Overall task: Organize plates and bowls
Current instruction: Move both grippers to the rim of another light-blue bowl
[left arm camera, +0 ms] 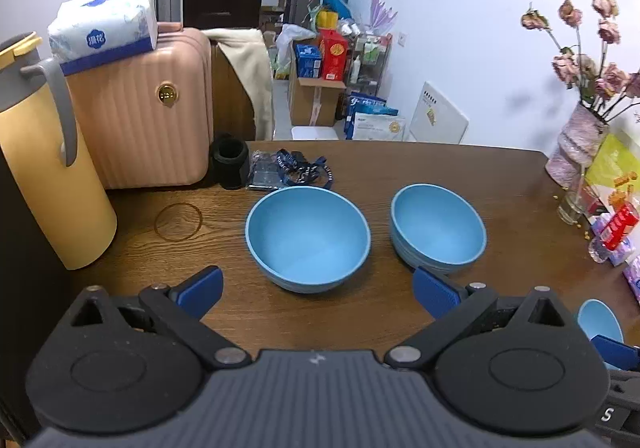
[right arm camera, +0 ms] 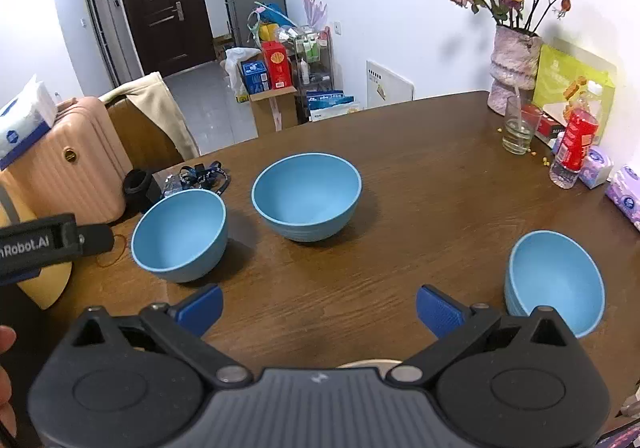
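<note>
Spread wide and empty, left gripper (left arm camera: 318, 290) levelled low over the wooden table (left arm camera: 400, 312), left bowl (left arm camera: 307, 238) standing just beyond its fingertips, middle bowl (left arm camera: 438, 228) off to the right. Right gripper (right arm camera: 319, 310) likewise gaping, holding nothing, right bowl (right arm camera: 555, 282) just beside its right finger near the table's front edge; other two bowls farther ahead, well apart.
</note>
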The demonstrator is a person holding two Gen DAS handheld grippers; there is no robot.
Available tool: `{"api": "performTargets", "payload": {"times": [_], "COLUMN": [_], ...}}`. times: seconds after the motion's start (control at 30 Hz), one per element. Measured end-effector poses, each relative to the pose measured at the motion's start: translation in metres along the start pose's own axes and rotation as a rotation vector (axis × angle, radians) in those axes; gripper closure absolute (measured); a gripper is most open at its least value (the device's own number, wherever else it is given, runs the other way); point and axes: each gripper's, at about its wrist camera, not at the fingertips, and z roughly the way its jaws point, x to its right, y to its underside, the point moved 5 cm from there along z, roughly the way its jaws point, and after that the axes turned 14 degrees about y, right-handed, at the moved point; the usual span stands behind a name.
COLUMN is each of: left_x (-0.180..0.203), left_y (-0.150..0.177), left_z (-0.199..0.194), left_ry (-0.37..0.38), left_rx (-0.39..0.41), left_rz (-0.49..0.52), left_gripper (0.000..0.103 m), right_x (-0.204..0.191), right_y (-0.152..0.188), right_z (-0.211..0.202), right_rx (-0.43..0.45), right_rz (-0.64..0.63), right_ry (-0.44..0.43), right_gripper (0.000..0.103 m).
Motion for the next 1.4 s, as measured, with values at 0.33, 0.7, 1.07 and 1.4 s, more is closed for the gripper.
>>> {"api": "performTargets", "payload": {"times": [0.33,0.7,1.07,1.4], "left_x": [-0.03,-0.068,-0.102,-0.12], "left_y": [-0.016,-0.035,-0.038,-0.032], "left_z": [0.05,0.098,0.136,0.169], "left_ry": [-0.038,-0.089,-0.125,-0.152], "left_rx": [-0.066,-0.11,-0.154,-0.2], "left_rz": [-0.018,-0.052,-0.124,-0.154], "left_gripper": [0.0,0.0,0.0,0.0], "right_x": [-0.034,-0.08,-0.119,-0.137], "right_y": [-0.024,-0.04,-0.045,-0.042], "right_z": [0.049,0.097,0.138,0.171], "right_rx": [-0.078,-0.138,-0.194,-0.246], "right_rz": [0.018,0.028,-0.005,-0.02], "right_ry": [-0.011,-0.026,-0.021,-0.02], "right_gripper": [0.0,0.0,0.0,0.006]}}
